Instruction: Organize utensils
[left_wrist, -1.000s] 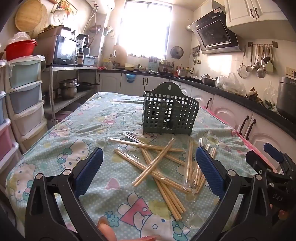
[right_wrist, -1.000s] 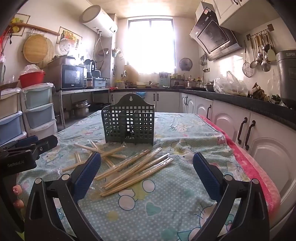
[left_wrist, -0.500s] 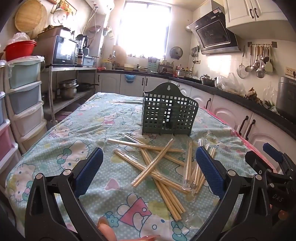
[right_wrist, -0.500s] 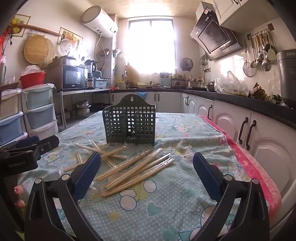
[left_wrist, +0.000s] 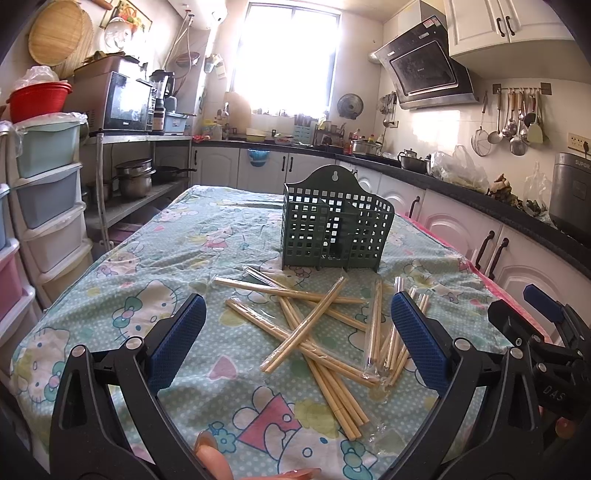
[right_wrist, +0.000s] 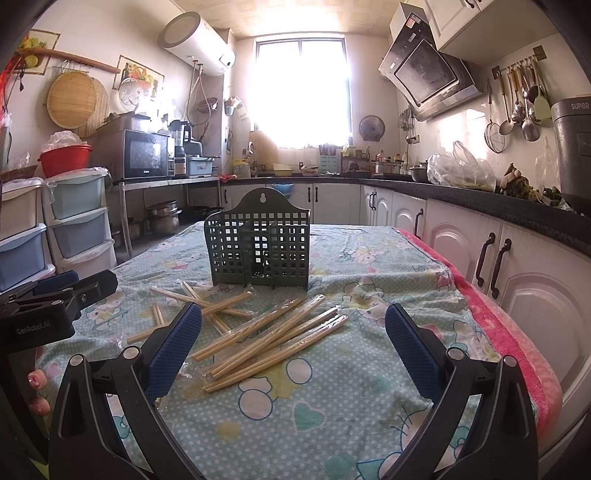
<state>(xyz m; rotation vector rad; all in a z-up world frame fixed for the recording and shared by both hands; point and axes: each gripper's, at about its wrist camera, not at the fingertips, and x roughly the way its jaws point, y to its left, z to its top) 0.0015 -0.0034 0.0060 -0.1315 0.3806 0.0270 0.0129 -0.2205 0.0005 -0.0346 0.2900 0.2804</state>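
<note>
**Chopsticks scattered, holder empty, both grippers poised**

The chopsticks (left_wrist: 317, 325) lie in a loose, crisscrossed heap on the cartoon-print cloth covering the surface (left_wrist: 155, 258), several pairs in clear plastic sleeves. Just behind the heap stands the green lattice utensil holder (left_wrist: 334, 229), upright, its divided compartments apparently empty and its tall back panel with a hanging hole turned away from the cameras. That orientation puts the low open front toward the person, which should make dropping sticks in from this side easy.

The left gripper (left_wrist: 299, 339) hangs low over the near edge of the pile, jaws released and spread wide enough to straddle most of the heap; nothing sits between the blue pads. The right gripper (right_wrist: 293, 339) is likewise wide apart and empty, hovering before the sleeved bundle on its side. Each gripper shows at the edge of the other's view, so the two sit side by side, each facing its own share of the sticks. I judge that sorting has not begun: every stick is on the cloth.

Readable writing: "GenRobot.AI" on the left gripper's body in the right wrist view, "DAS" on the right gripper's body in the left wrist view, and "SUPOR" on the grey cooker (right_wrist: 574, 147) at the counter's right end.
</note>
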